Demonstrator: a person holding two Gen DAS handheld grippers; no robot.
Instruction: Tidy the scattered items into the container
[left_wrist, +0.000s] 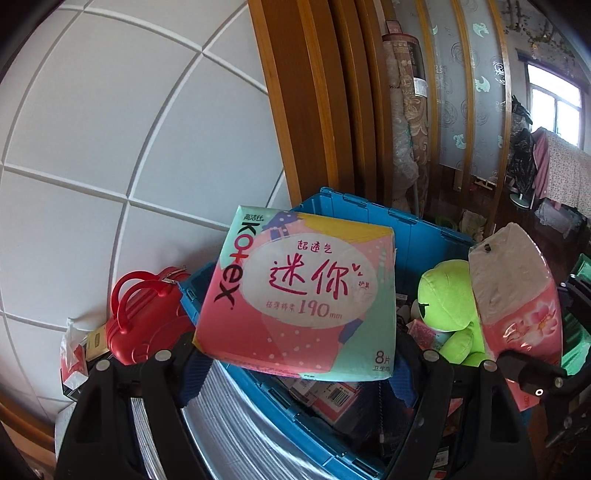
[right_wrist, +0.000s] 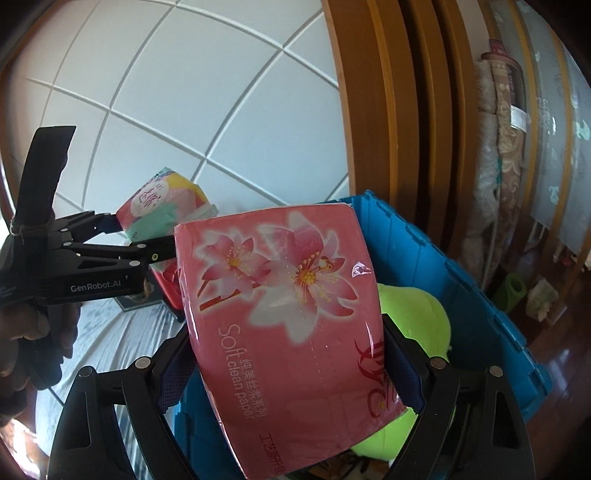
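My left gripper (left_wrist: 295, 373) is shut on a pink and mint Kotex pad pack (left_wrist: 299, 295) and holds it above the near rim of the blue plastic crate (left_wrist: 406, 236). My right gripper (right_wrist: 291, 380) is shut on a pink flowered soft tissue pack (right_wrist: 288, 317) and holds it over the crate (right_wrist: 461, 280). The tissue pack also shows at the right of the left wrist view (left_wrist: 517, 295). The left gripper (right_wrist: 122, 236) with the pad pack (right_wrist: 162, 206) shows at the left of the right wrist view. A green plush toy (left_wrist: 450, 306) lies inside the crate.
A red mini suitcase (left_wrist: 147, 317) and a small packet (left_wrist: 74, 354) sit left of the crate on a clear-covered surface (left_wrist: 221, 424). Boxes (left_wrist: 332, 398) lie inside the crate. A white panelled wall (left_wrist: 110, 147) and a wooden door frame (left_wrist: 314, 110) stand behind.
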